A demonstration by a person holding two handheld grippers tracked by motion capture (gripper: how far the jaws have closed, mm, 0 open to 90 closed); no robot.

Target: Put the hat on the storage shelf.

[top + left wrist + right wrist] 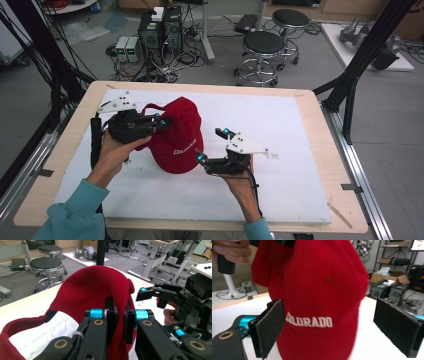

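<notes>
A red cap (177,135) with white "COLORADO" lettering rests on the white foam board (285,125), its rear lifted. My left gripper (162,122) comes in from the left and is shut on the cap's back fabric, which is pinched between the jaws in the left gripper view (119,315). My right gripper (212,145) stands open just right of the cap, near its front. In the right gripper view the cap (317,285) stands between and beyond the two black pads (270,327), which do not touch it. The hand (232,251) that holds the left gripper appears at the top left there.
The board lies on a wooden table (320,150). Black frame posts (357,60) rise at the table's right and left back corners. Two stools (262,47) and computer cases (160,30) with cables stand on the floor behind.
</notes>
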